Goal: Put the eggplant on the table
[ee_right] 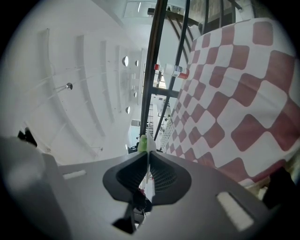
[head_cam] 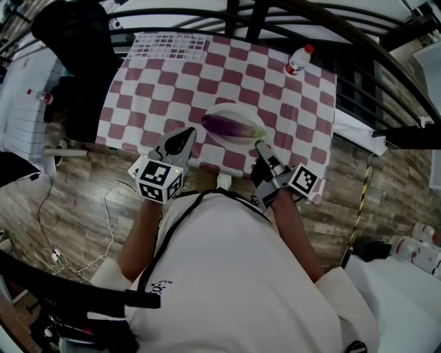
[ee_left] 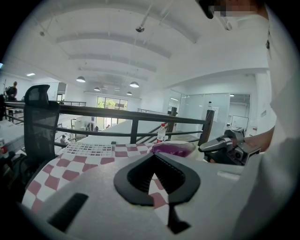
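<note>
Eggplant: A purple eggplant (head_cam: 231, 126) with a green stem end is seen lying lengthwise in a white plate (head_cam: 227, 107), over the near part of the surface (head_cam: 172, 83).
Surface: It is covered by a red-and-white checkered cloth (head_cam: 289, 103). Whether the plate rests on the cloth or is held just above it cannot be told.
Progress: The eggplant has been brought as far as the surface, but only on its plate. It is judged that none of it is laid on the cloth itself yet. Setting the plate down, or lifting the eggplant off onto the cloth, is judged to be what is left.
Right hand-held gripper: The right hand-held gripper (head_cam: 262, 148) is clenched on the plate's thin white rim, seen edge-on between its jaws in the right gripper view (ee_right: 146, 153). The eggplant's green stem end (ee_right: 142, 143) lies just beyond the tips.
Left hand-held gripper: The left hand-held gripper (head_cam: 187, 132) is closed at the tips with nothing grasped. Only cloth is seen through the gap behind its pads (ee_left: 152, 155). The eggplant (ee_left: 171, 149) lies just ahead of it, to the right, near but apart.
Further out: A plastic bottle (head_cam: 298, 59) with a red cap stands at the far right of the surface, well apart from the plate. A black chair (head_cam: 76, 48) is seen at the left, and a dark railing (head_cam: 275, 17) beyond.
</note>
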`<state>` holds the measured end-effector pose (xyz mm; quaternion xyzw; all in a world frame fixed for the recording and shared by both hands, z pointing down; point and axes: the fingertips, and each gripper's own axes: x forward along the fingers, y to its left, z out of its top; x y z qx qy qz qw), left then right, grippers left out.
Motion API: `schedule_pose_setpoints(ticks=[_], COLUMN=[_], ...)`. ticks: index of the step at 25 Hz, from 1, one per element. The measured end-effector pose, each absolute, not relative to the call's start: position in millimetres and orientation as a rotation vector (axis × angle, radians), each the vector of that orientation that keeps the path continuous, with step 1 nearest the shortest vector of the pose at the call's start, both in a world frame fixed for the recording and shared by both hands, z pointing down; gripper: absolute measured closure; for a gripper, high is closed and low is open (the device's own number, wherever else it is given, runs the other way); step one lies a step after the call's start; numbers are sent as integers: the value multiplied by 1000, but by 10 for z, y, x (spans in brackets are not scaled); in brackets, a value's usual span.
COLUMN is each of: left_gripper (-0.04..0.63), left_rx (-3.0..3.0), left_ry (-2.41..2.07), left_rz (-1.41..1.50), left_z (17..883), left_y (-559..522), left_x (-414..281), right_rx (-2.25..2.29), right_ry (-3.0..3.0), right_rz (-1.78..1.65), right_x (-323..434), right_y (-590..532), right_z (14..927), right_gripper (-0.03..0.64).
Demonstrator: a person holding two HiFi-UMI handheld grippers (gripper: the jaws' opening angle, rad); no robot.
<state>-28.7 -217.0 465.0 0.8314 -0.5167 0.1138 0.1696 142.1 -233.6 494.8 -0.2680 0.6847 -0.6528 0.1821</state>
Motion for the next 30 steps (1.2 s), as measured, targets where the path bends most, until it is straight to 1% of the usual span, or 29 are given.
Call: schedule_pose_setpoints(ticks=[16, 30], left_gripper=[594, 594], left_rx=[2296, 2295], left_ry=[-1523, -1431], left_rz=[339, 381], left_z=[4716, 4955], left_y=[-2307, -2503], left_x=[-175, -612], right_rx=[-726, -747], right_ry=[1957, 1951], right_rz=[-1896, -1867], right_x=[1555, 1079], right_y=[-2617, -2882], right_z=[5103, 5216], right_gripper=[590, 591])
